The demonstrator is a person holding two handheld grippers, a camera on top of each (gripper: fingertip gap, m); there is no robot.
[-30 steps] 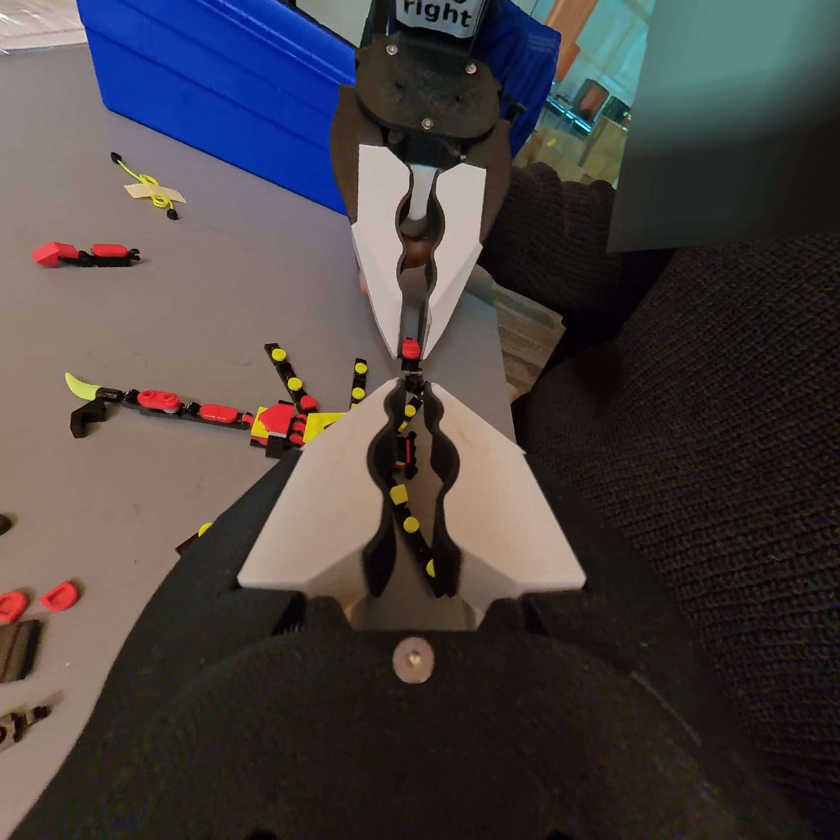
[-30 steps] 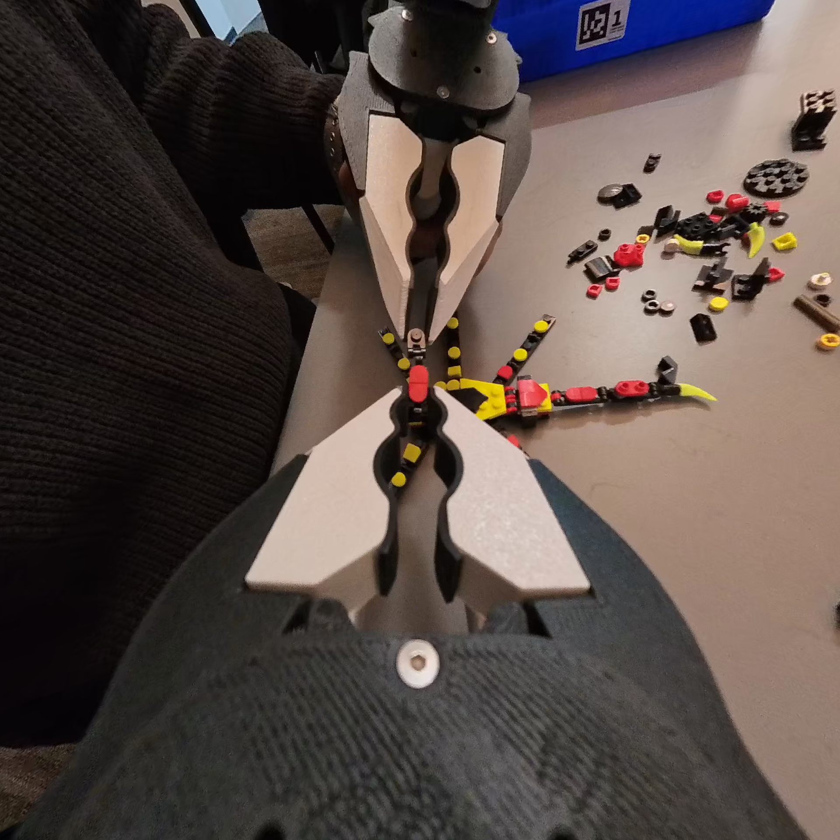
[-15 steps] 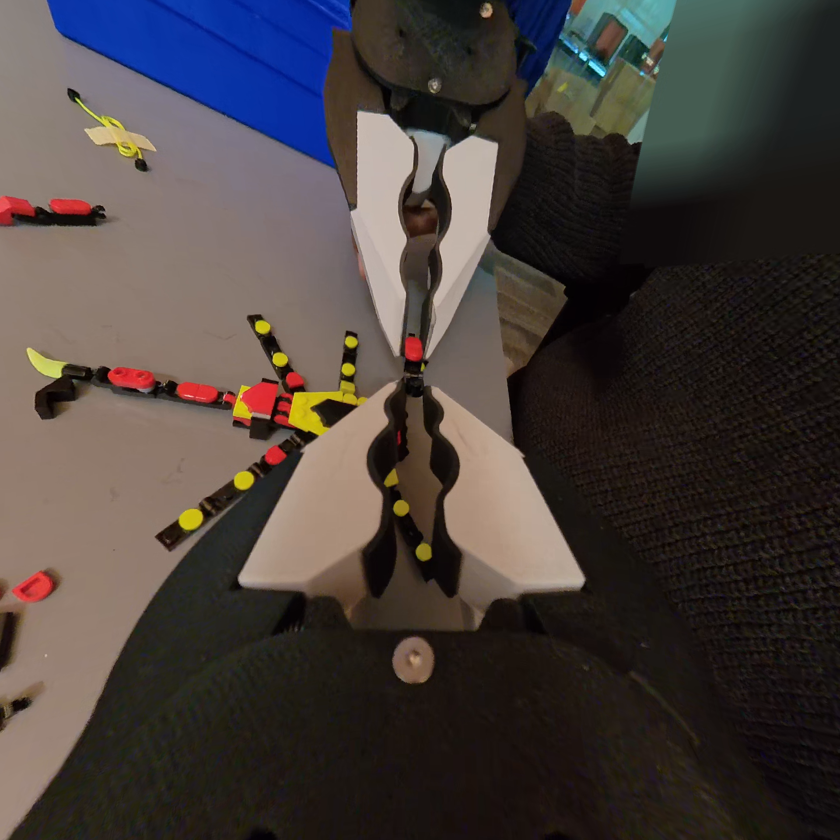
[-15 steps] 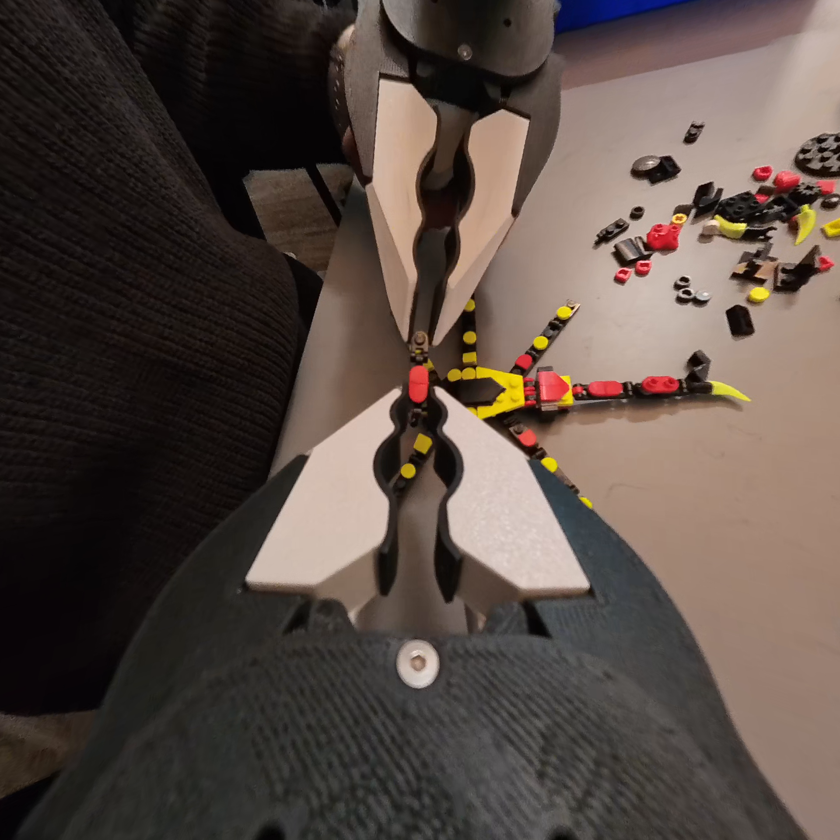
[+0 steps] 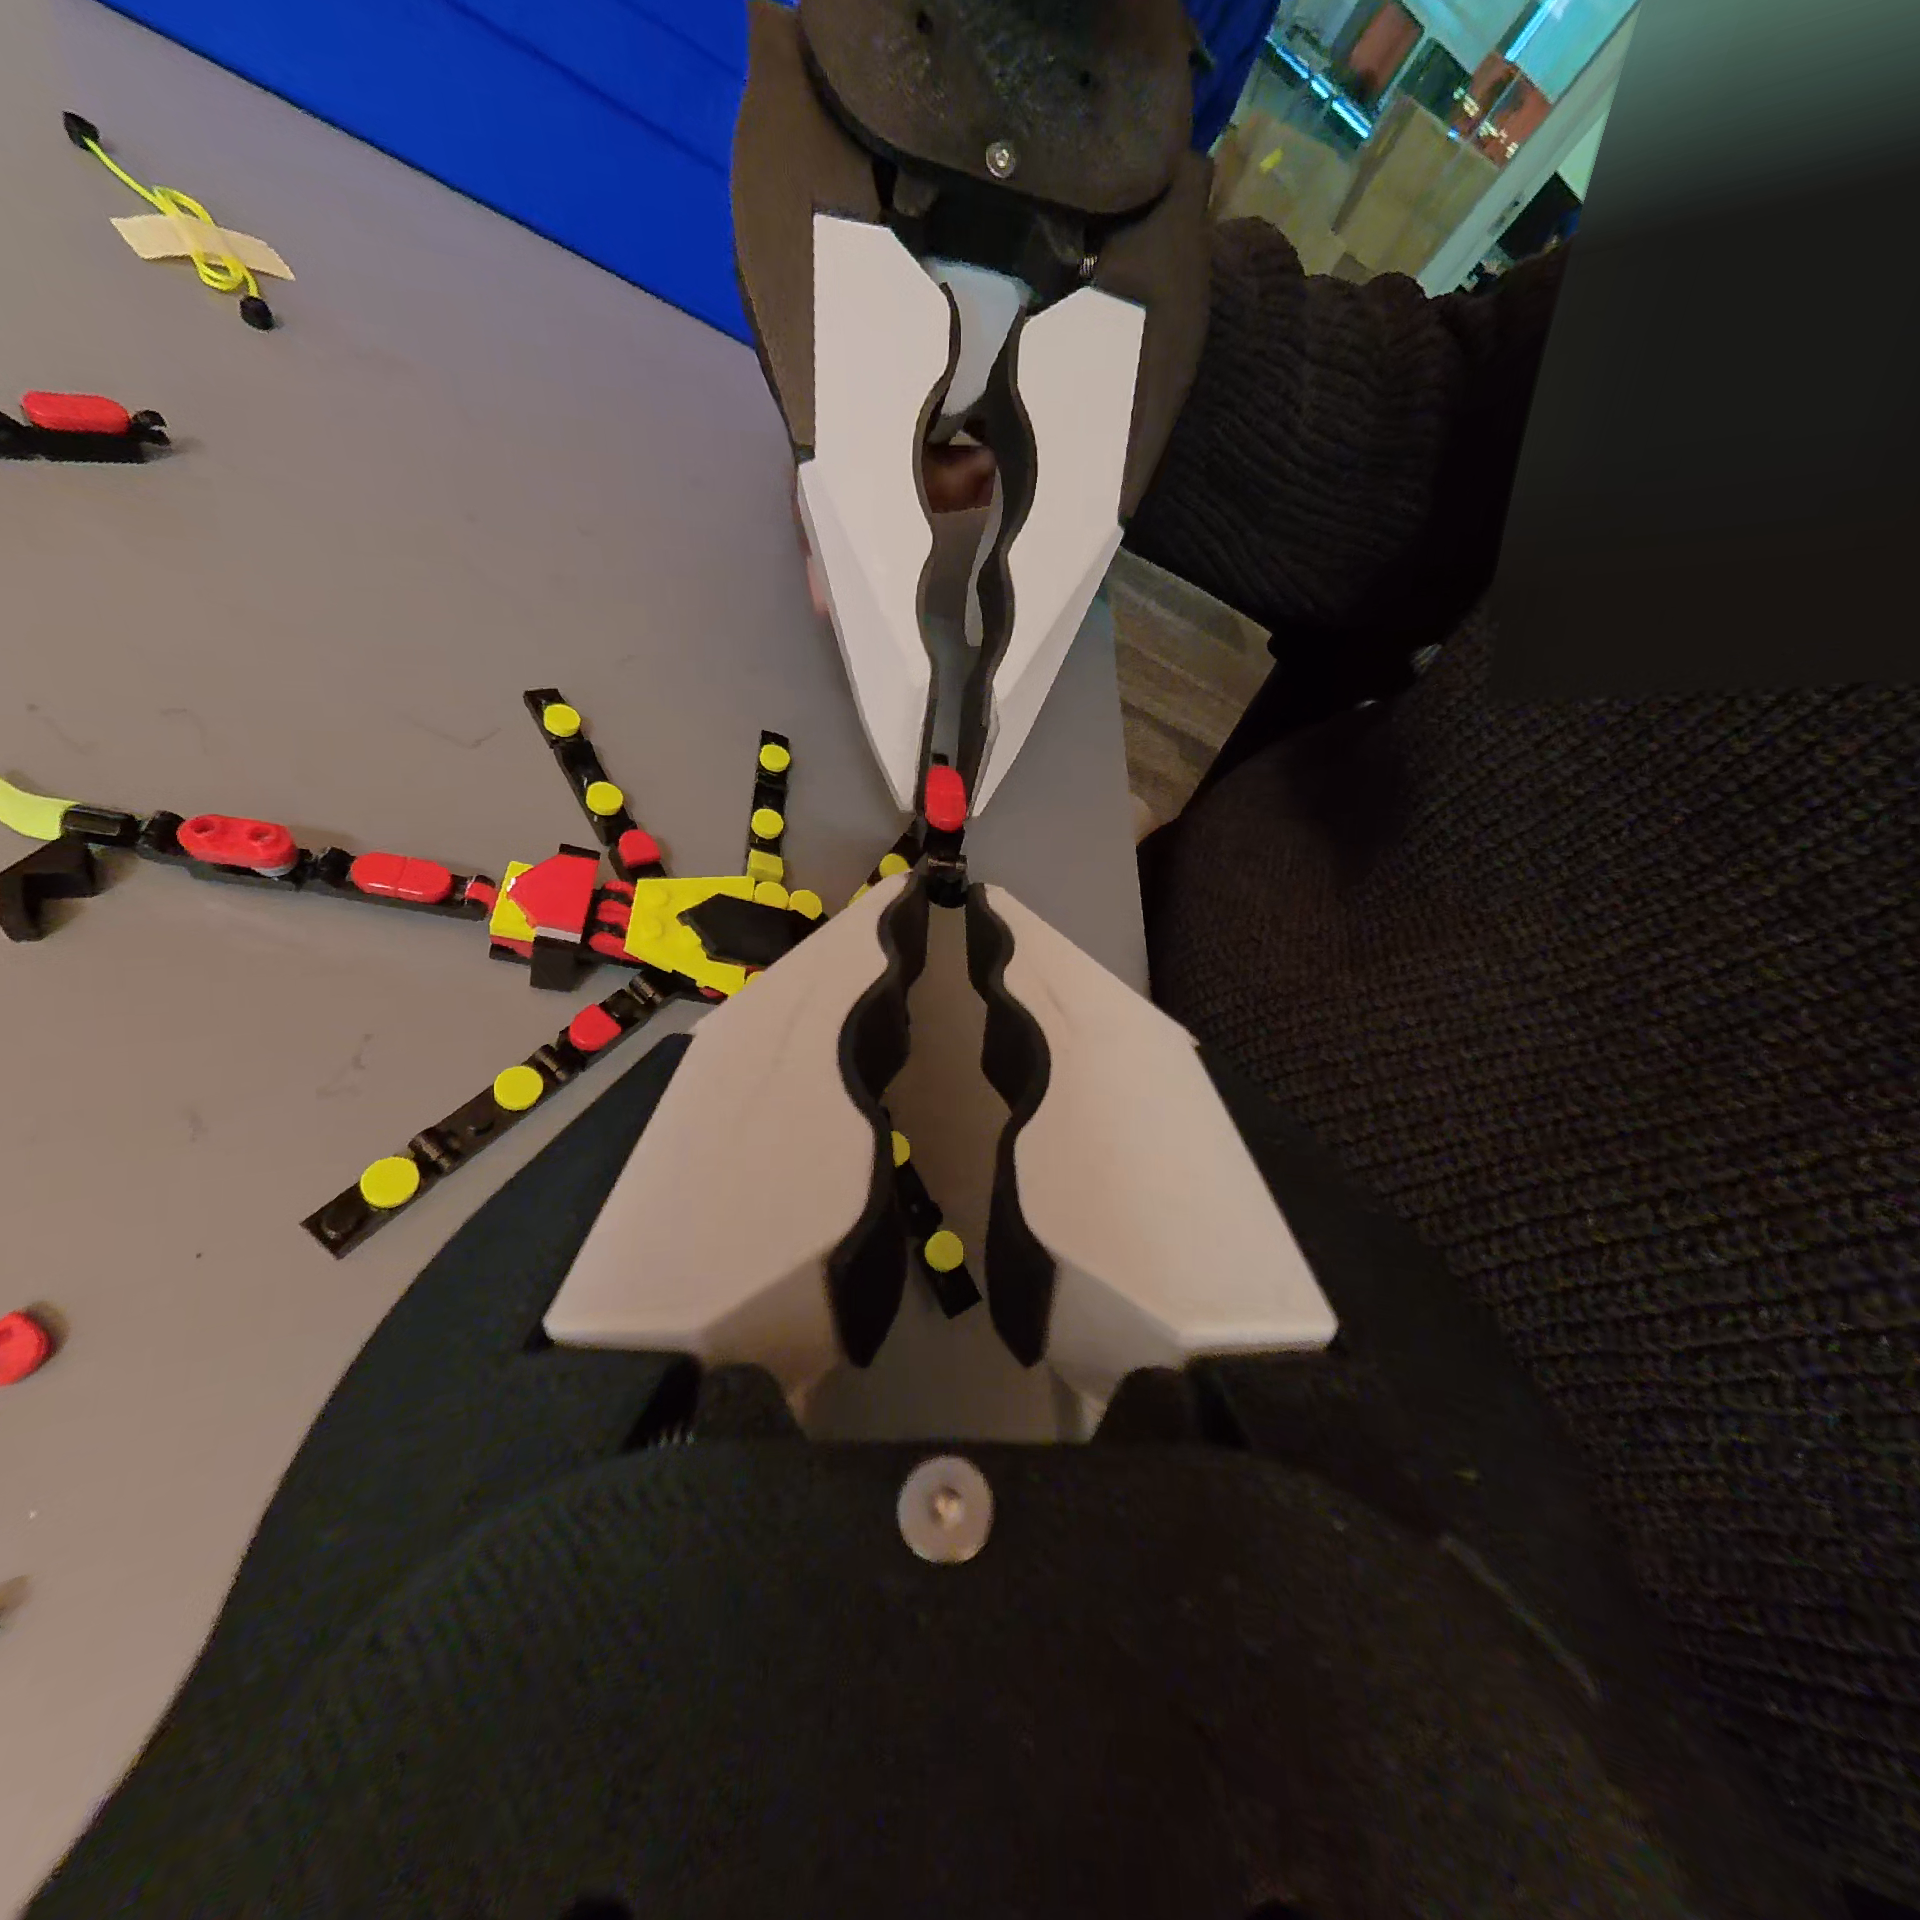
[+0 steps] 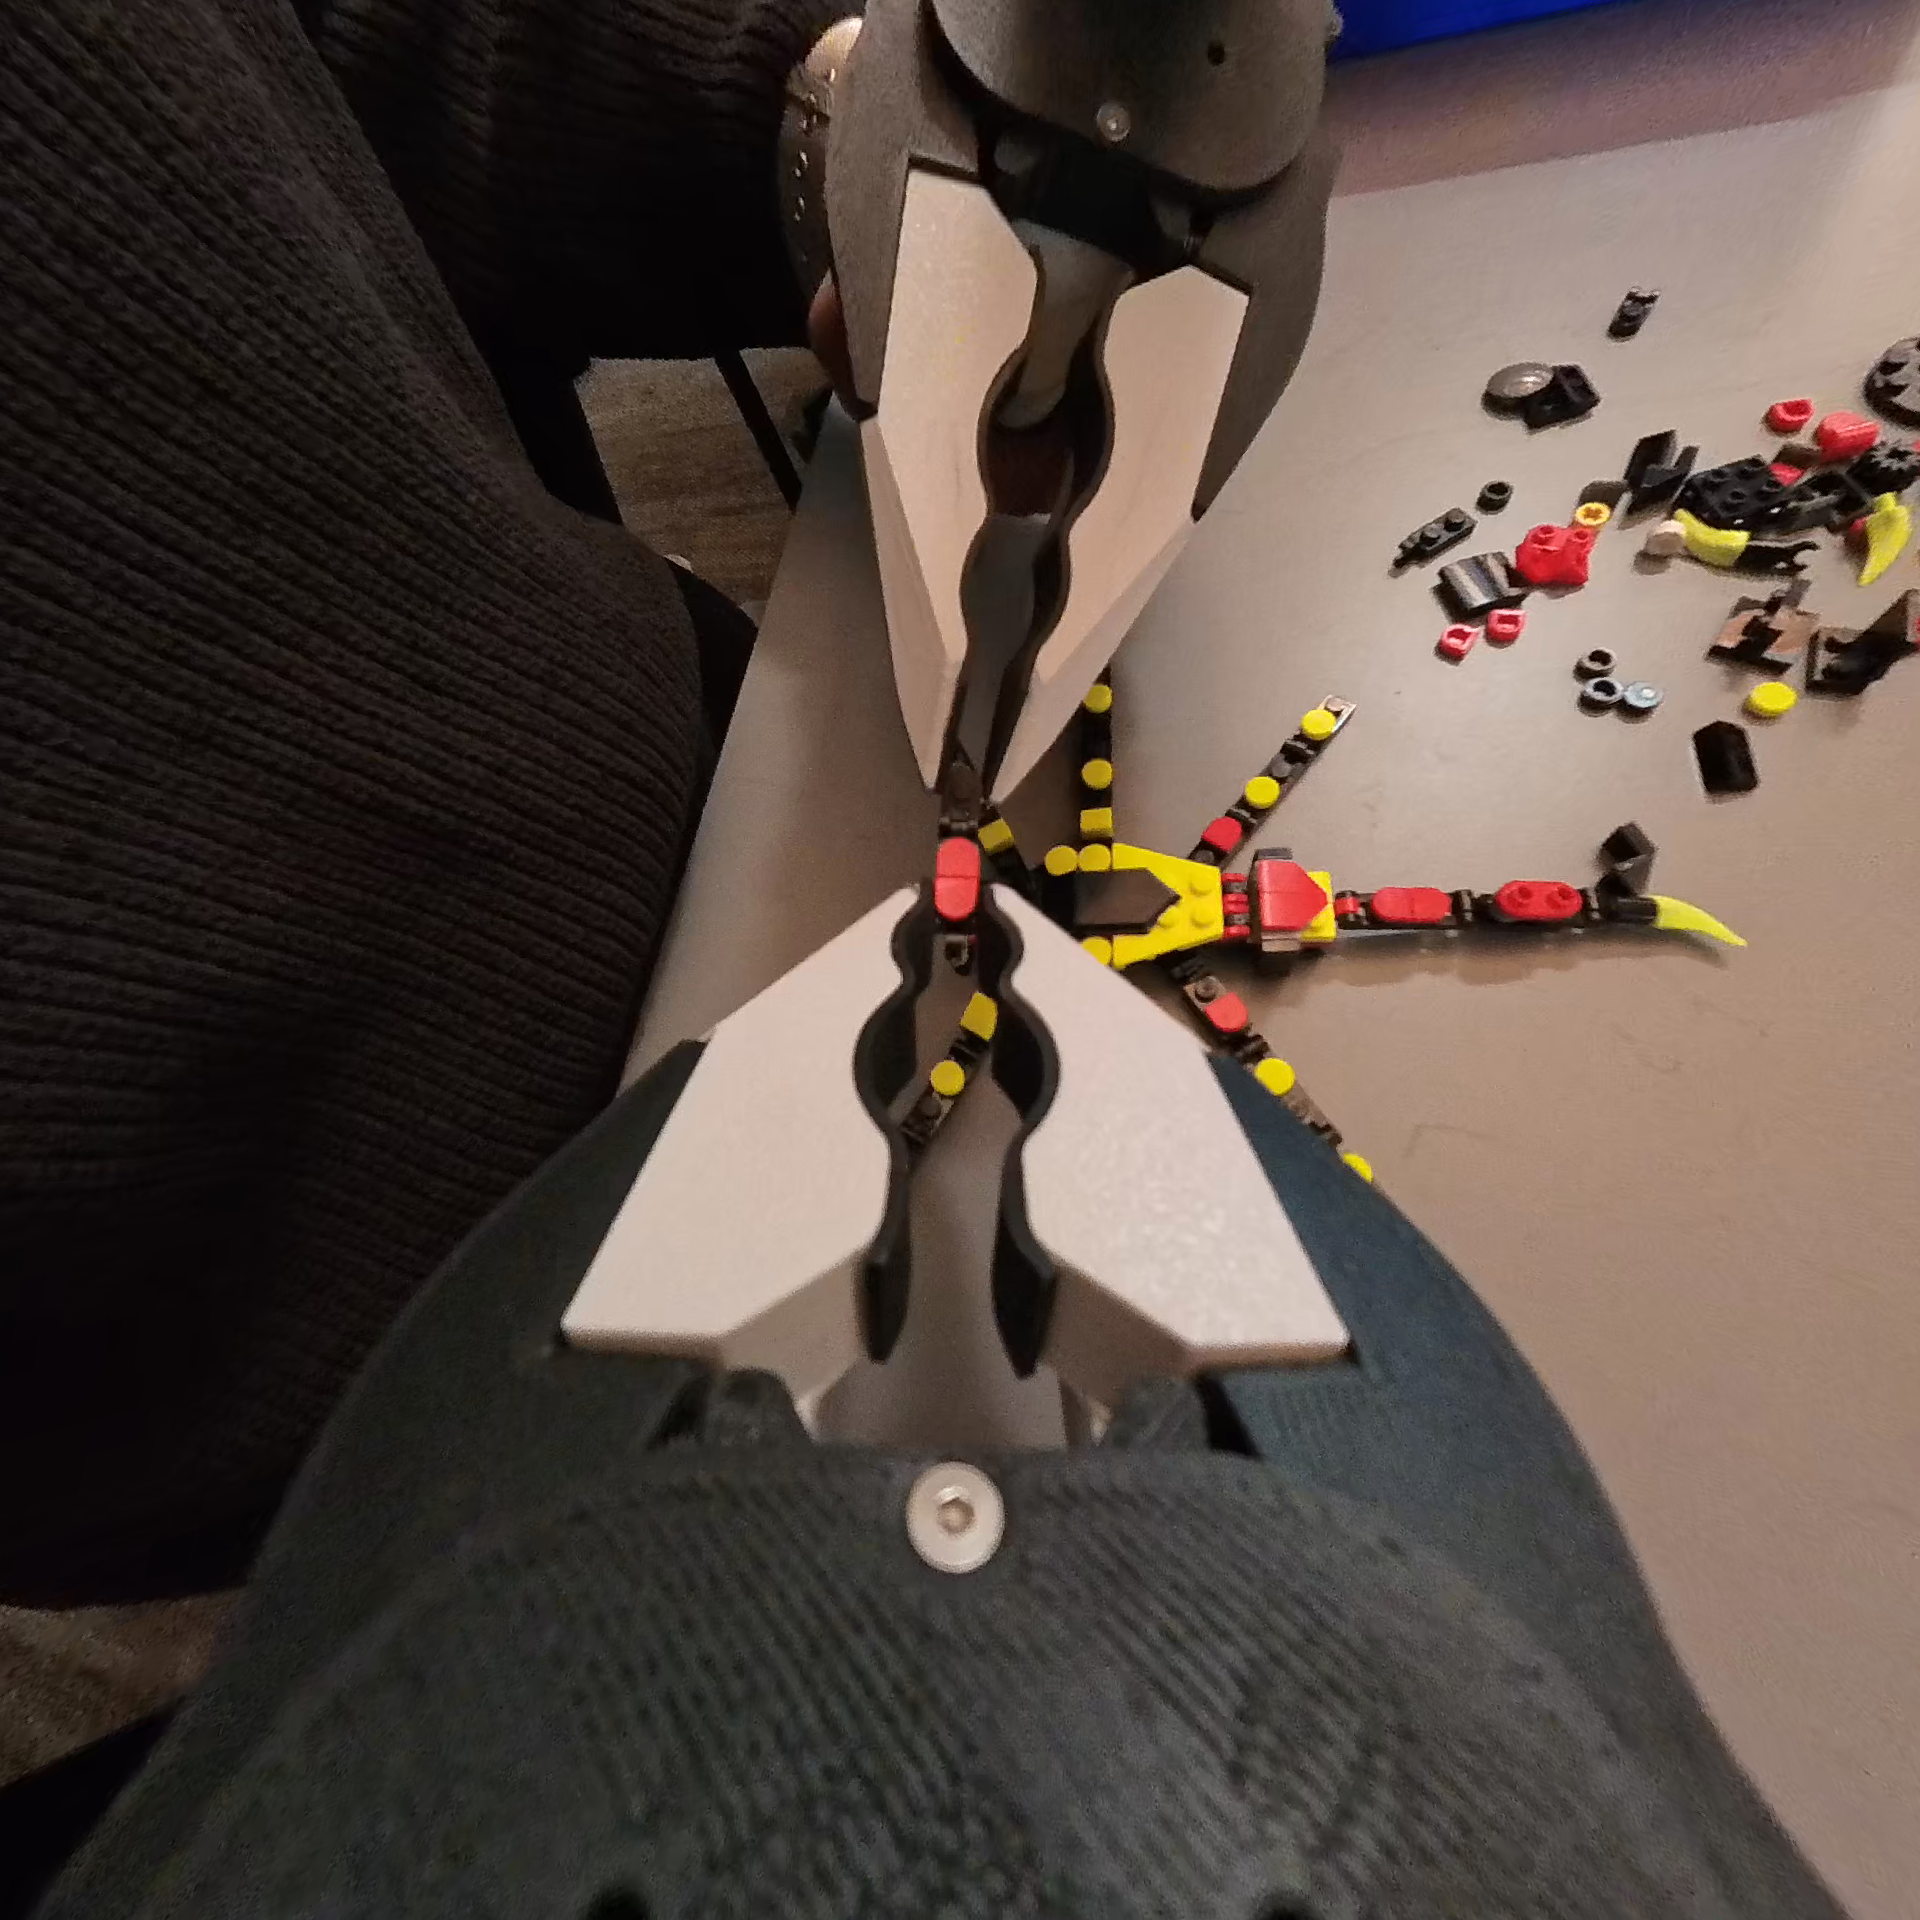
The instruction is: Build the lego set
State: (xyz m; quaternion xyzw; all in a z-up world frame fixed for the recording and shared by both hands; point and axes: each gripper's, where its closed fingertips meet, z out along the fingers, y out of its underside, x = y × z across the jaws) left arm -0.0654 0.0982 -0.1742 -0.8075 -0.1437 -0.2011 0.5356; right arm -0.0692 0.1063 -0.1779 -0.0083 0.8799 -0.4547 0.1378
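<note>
A scorpion-like lego model [image 5: 675,920] with a yellow body, black legs with yellow dots and a red tail lies on the grey table [image 5: 416,520]. It also shows in the right wrist view [image 6: 1153,894]. My left gripper [image 5: 940,894] is shut on a small black hinge piece [image 6: 958,790]. My right gripper [image 6: 956,899] is shut on a black piece with a red tile on top [image 6: 956,876]. The two grippers meet tip to tip just above the table's near edge, and their pieces touch. The red tile also shows in the left wrist view [image 5: 943,798].
A blue bin [image 5: 520,114] stands at the back. A pile of loose black, red and yellow parts [image 6: 1714,520] lies beyond the model. A red-and-black sub-assembly [image 5: 73,421] and a taped yellow cord [image 5: 197,244] lie far left. A person's black sweater [image 6: 312,727] borders the table edge. Left and right tips are no more than a few centimetres apart.
Both grippers stay shut and tip to tip. They have shifted together along the table edge, so the model lies closer under them and more of its legs show.
</note>
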